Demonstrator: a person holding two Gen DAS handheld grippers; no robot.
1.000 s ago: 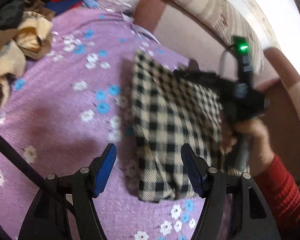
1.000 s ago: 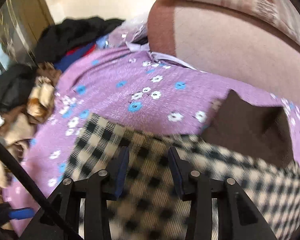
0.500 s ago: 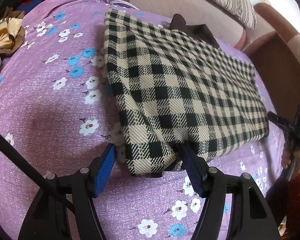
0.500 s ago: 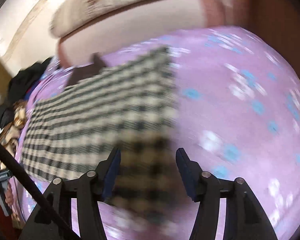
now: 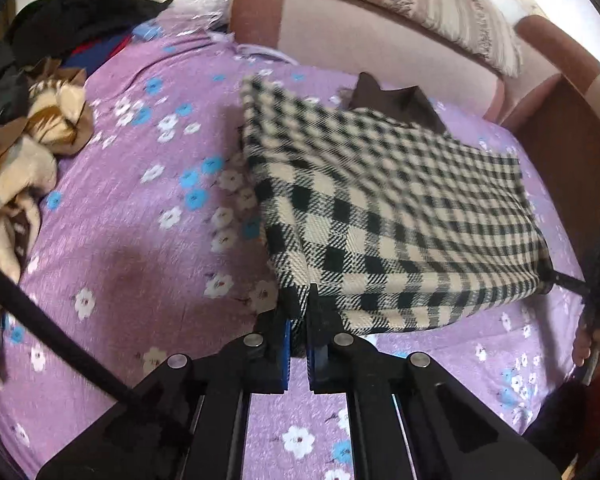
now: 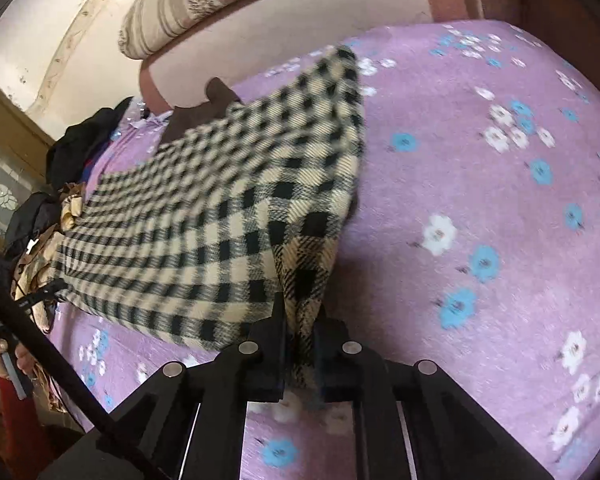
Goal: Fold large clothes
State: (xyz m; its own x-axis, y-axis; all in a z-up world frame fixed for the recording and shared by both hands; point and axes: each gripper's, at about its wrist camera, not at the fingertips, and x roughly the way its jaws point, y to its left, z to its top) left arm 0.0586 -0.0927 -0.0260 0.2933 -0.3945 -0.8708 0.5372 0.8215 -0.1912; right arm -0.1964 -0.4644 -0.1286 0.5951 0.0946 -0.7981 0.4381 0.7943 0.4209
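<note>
The fingers [image 5: 278,344] of the left gripper [image 5: 298,342] are pressed together on the near left corner of the checked cloth [image 5: 380,208], a pinch of the black-and-cream weave bunched between the blue pads. Going from left to right in the left wrist view: a heap of clothes [image 5: 24,128], tan and brown pieces with black, red and blue ones behind, lies at the left edge of the bed, on the purple bedspread [image 5: 120,240] printed with white and blue flowers; then comes bare bedspread; then the checked cloth, folded into a broad rectangle, its near edge raised off the bed and its far part resting on it. A dark brown garment [image 5: 396,104] pokes out from under the cloth's far edge. Behind runs a pink and brown headboard [image 5: 340,36] with a striped bolster [image 5: 432,4] lying along its top. At the far right, the right gripper [image 6: 300,344] pinches the cloth's other near corner; in the right wrist view its fingers [image 6: 274,344] are closed on a gathered fold of the fabric. The cloth spans the gap between the two grippers. No container shows in either view; the loose clothes lie straight on the bedspread.
</note>
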